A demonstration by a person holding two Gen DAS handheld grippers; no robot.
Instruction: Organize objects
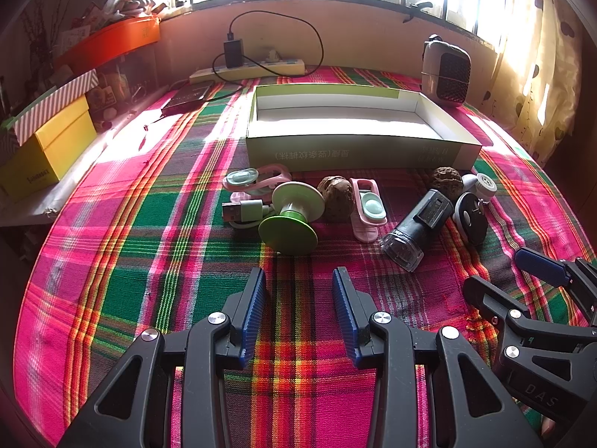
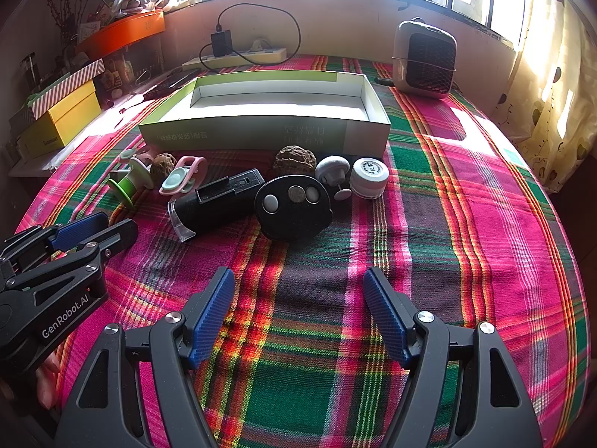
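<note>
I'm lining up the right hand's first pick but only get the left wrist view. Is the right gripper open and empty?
Observer: Yes, the right gripper is open, with only tablecloth between its fingers.
Operator: What's nearest ahead of it?
Observer: The black oval case, lying flat with three round insets facing up.
Operator: Anything to its right?
Observer: A grey mushroom-shaped knob lies between it and the white round cap.

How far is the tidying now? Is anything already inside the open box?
Done: nothing visible; the open green-and-white cardboard box looks empty. In hand: nothing; the left gripper and right gripper are open above the plaid cloth. Left: all small items in front of the box, such as the green plastic spool, black cylindrical device and two wrinkled brown walnuts.
</note>
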